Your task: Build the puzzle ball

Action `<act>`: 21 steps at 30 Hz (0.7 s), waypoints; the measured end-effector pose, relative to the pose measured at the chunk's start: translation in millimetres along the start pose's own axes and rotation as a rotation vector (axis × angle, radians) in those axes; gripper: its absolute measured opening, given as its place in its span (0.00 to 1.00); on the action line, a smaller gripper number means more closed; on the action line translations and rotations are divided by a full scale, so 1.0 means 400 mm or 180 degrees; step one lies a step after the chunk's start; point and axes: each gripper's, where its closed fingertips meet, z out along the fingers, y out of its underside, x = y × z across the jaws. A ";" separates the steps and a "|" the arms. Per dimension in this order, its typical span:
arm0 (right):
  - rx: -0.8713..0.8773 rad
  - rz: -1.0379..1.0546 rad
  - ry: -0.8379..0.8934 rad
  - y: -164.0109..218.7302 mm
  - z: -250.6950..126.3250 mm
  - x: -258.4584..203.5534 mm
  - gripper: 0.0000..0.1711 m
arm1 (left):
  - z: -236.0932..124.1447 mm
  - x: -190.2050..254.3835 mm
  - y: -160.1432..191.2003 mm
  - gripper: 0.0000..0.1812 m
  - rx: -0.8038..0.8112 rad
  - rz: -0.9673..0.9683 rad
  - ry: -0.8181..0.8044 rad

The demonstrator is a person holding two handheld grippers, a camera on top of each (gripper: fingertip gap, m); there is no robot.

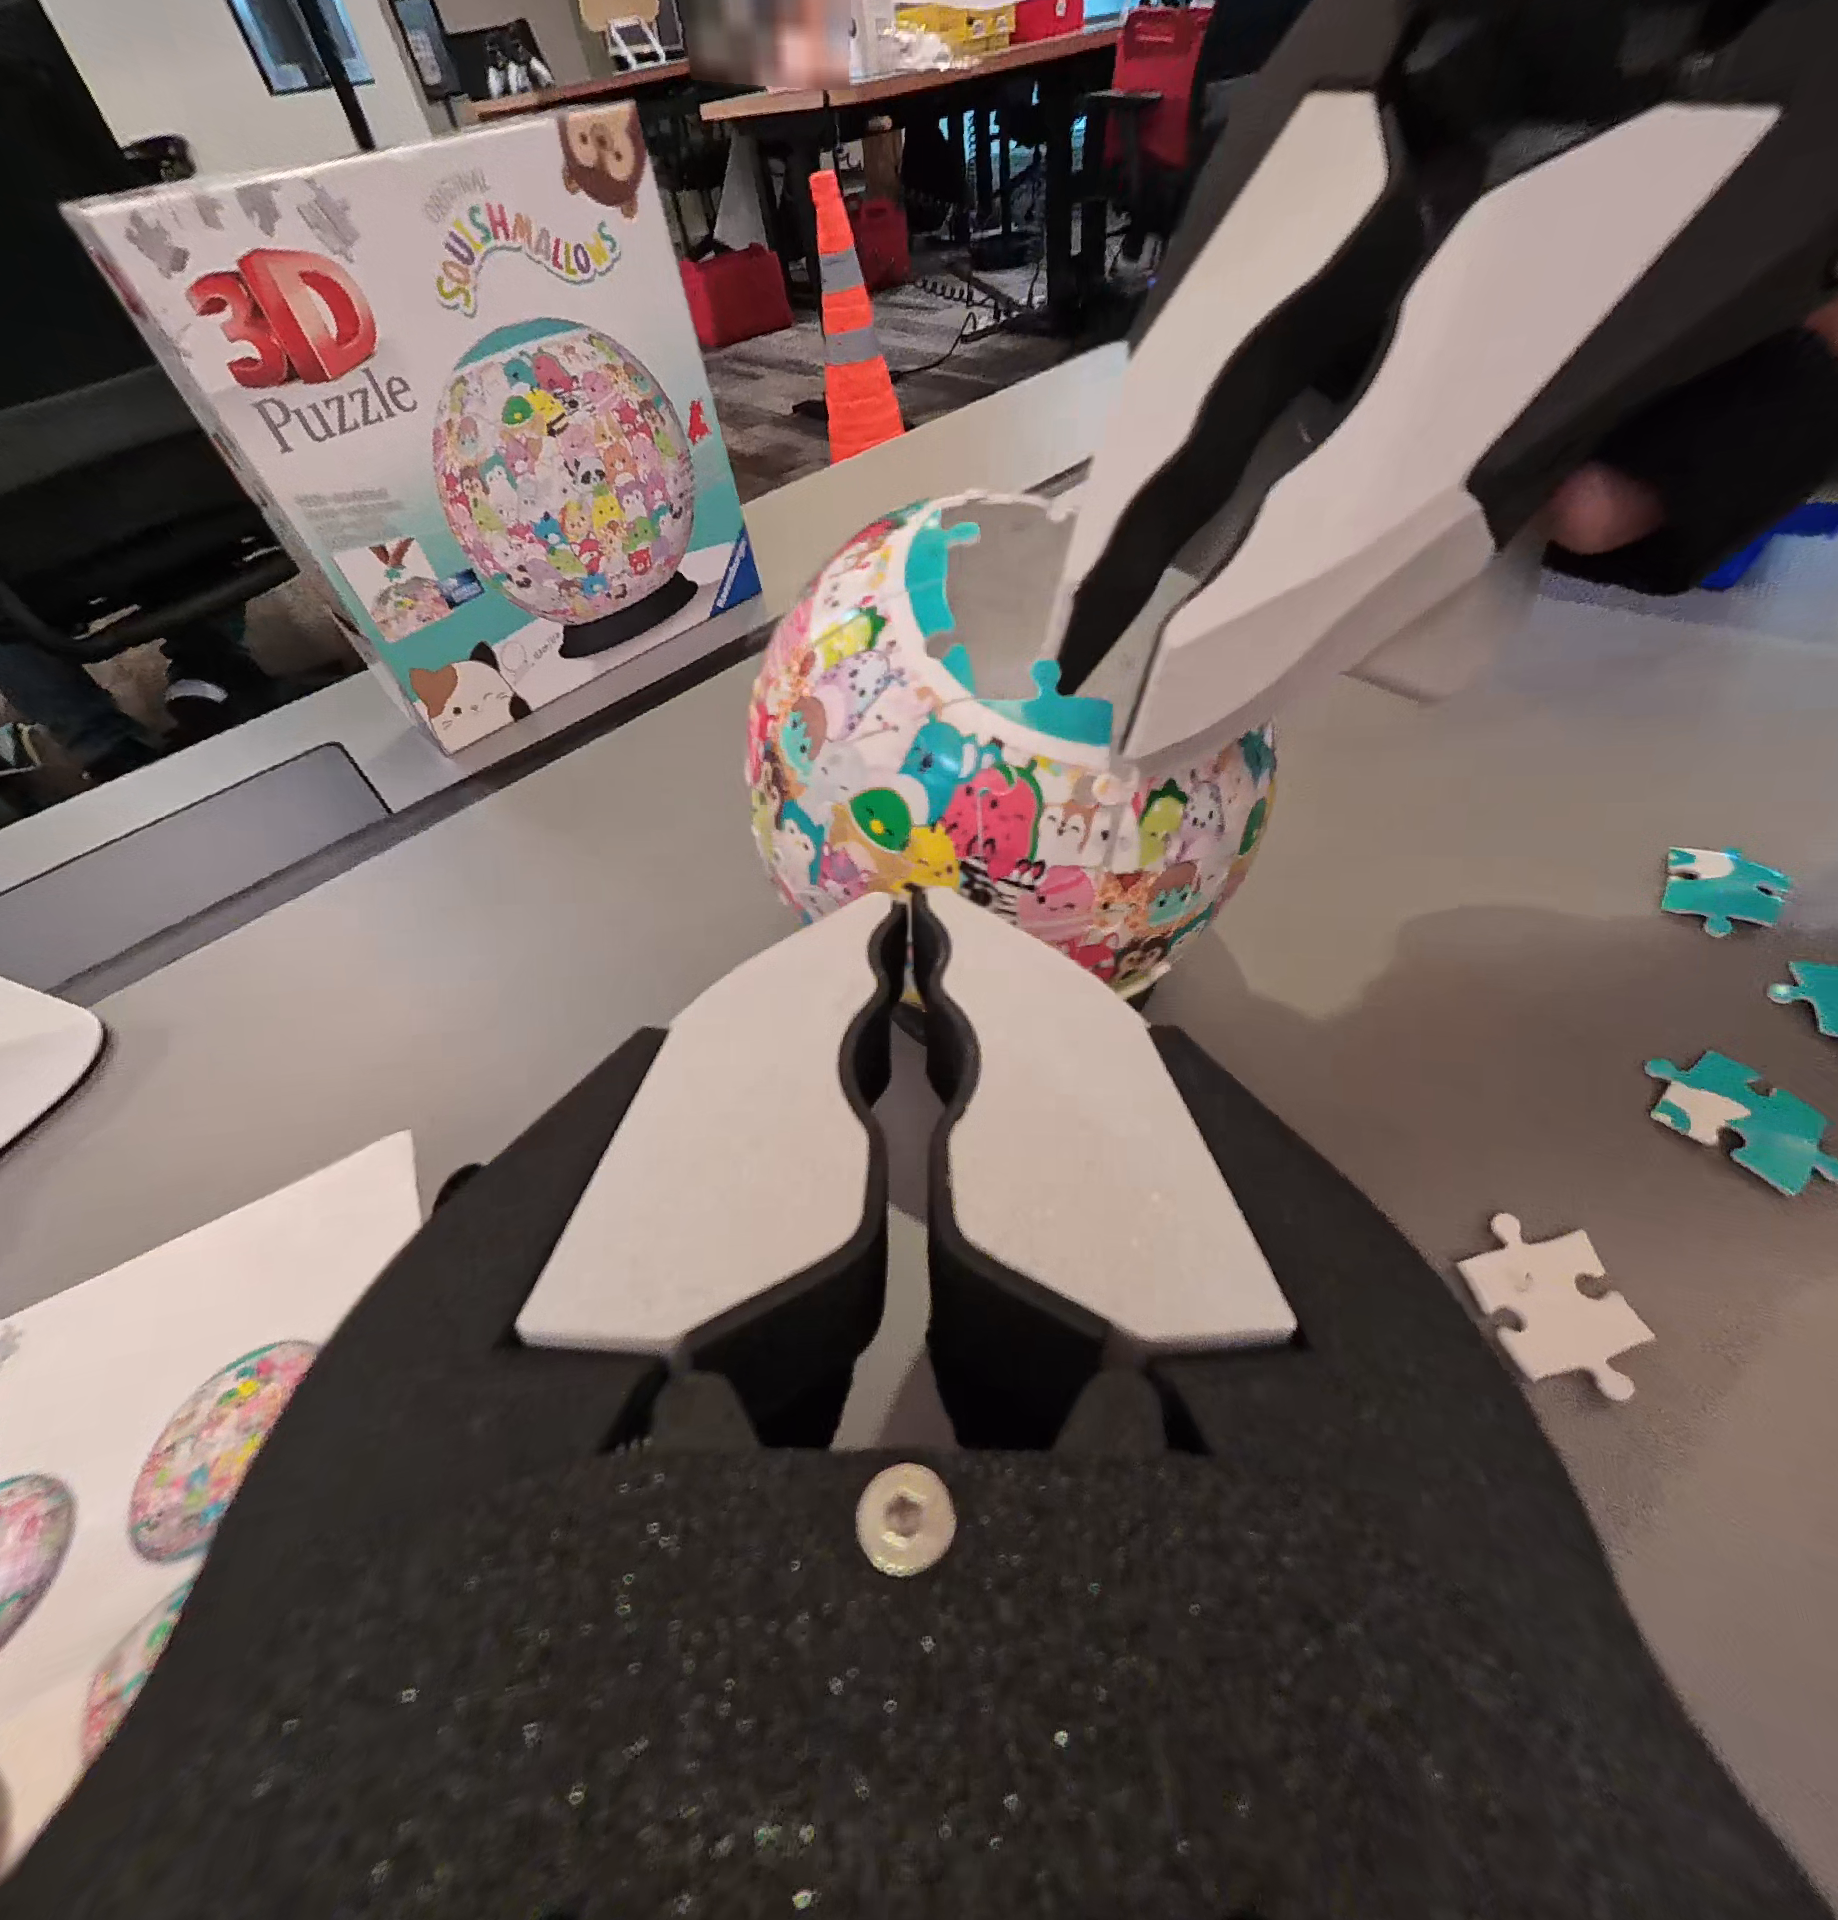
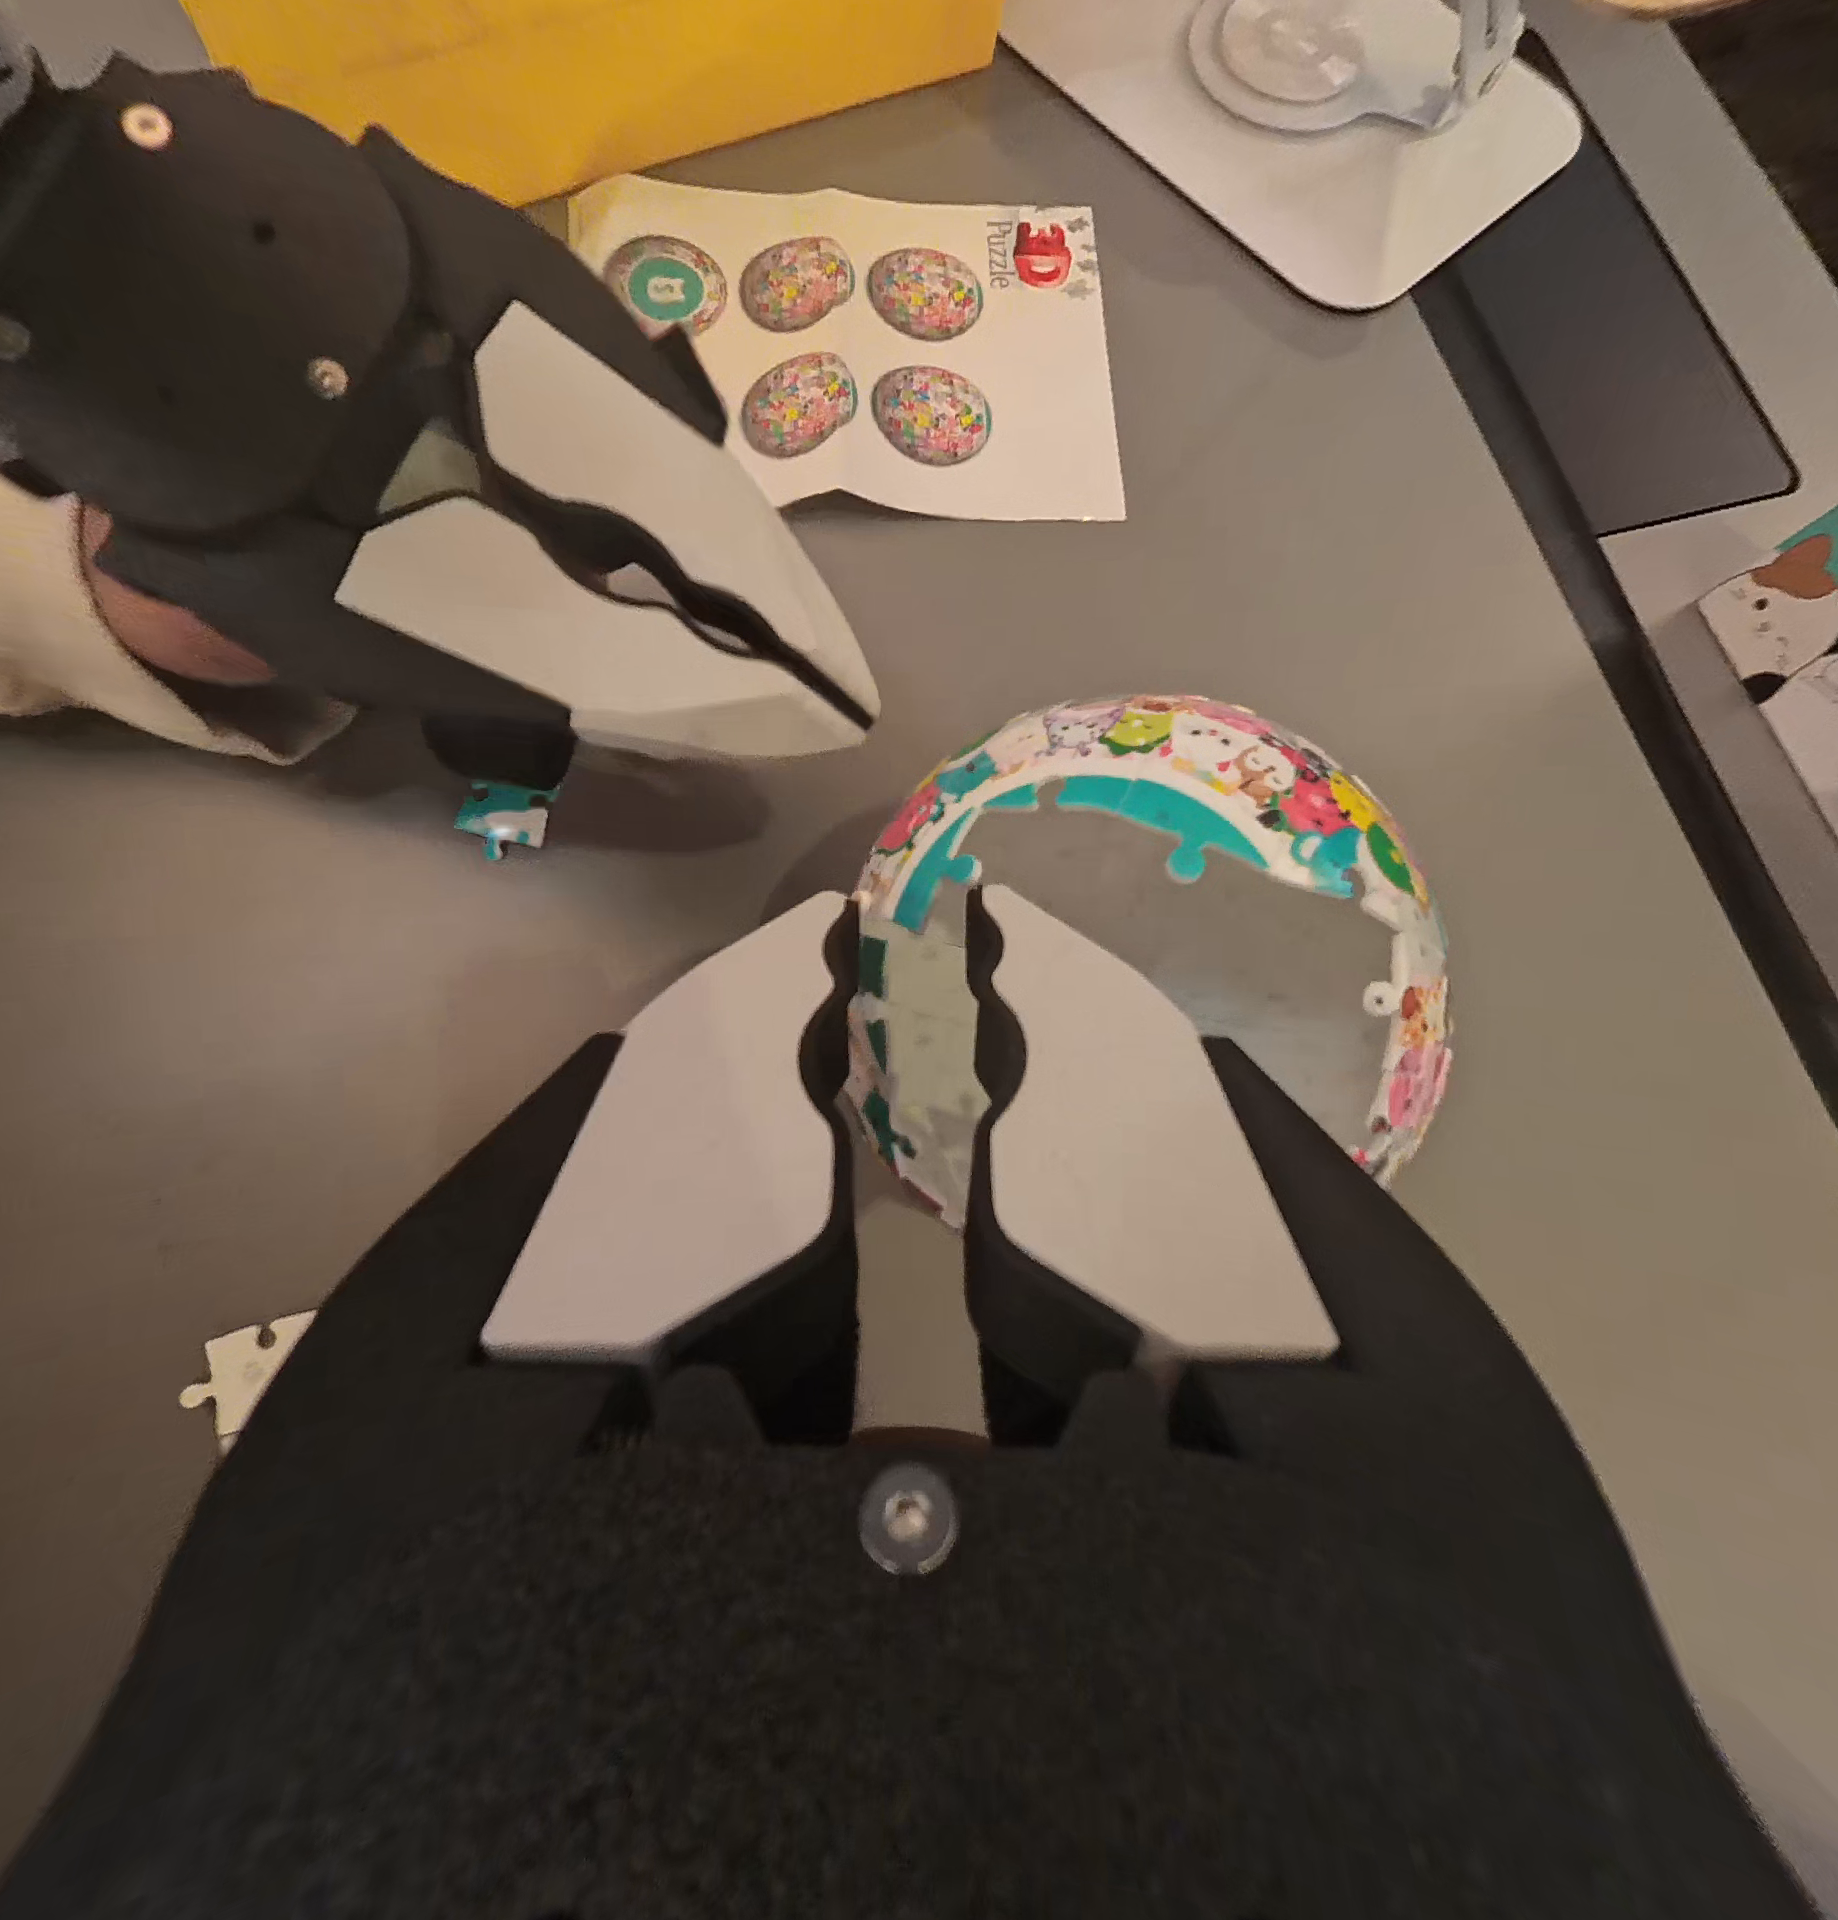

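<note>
Left wrist view: the left claw [image 1: 910, 914] is clenched with nothing between its tips, which sit just in front of the puzzle ball [image 1: 1008, 821] on the grey counter [image 1: 541, 997]. The ball is unfinished, with a jagged opening at its top edged by teal pieces. The right claw [image 1: 1102, 696] reaches down from the upper right and grips the ball's shell at the right edge of that opening, one finger inside, one outside. Far left stands the puzzle box [image 1: 427, 436]. Three loose teal pieces [image 1: 1751, 1117] and a white face-down piece [image 1: 1554, 1304] lie to the right. An instruction sheet [image 1: 167, 1403] lies near left.

Right wrist view: the right claw [image 2: 910, 914] grasps the ball [image 2: 1258, 800] by the shell wall at the opening's near-left rim. The left claw [image 2: 853, 712], its fingers pressed together and holding nothing, hovers to the left of the ball, apart from it. A teal piece [image 2: 504, 816] lies under it. The instruction sheet [image 2: 894, 353] lies farther back.
</note>
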 end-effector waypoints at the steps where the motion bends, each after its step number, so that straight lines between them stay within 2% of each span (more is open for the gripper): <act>1: 0.0006 -0.0028 0.0056 0.002 -0.006 0.000 0.12 | -0.003 -0.003 -0.004 0.02 0.0055 0.0011 0.0060; 4: 0.0016 -0.0205 0.0399 0.013 -0.020 0.016 0.14 | -0.001 0.004 0.004 0.13 0.0085 -0.0051 0.0432; 10: 0.0096 -0.0446 0.0789 0.010 -0.018 0.015 0.19 | 0.027 -0.031 -0.008 0.13 0.0191 -0.0216 0.0681; 12: 0.0098 -0.0520 0.0896 0.008 -0.011 0.021 0.20 | 0.038 -0.027 -0.015 0.18 0.0200 -0.0253 0.0867; 14: 0.0113 -0.0508 0.0911 0.007 -0.004 0.025 0.23 | 0.047 -0.019 -0.015 0.27 0.0166 -0.0270 0.1041; 16: 0.0121 -0.0462 0.0889 0.007 -0.004 0.023 0.22 | 0.052 -0.015 -0.011 0.32 0.0139 -0.0260 0.1162; 21: 0.0182 -0.0464 0.0835 0.002 -0.002 0.011 0.21 | 0.045 0.002 -0.018 0.32 0.0162 -0.0292 0.1505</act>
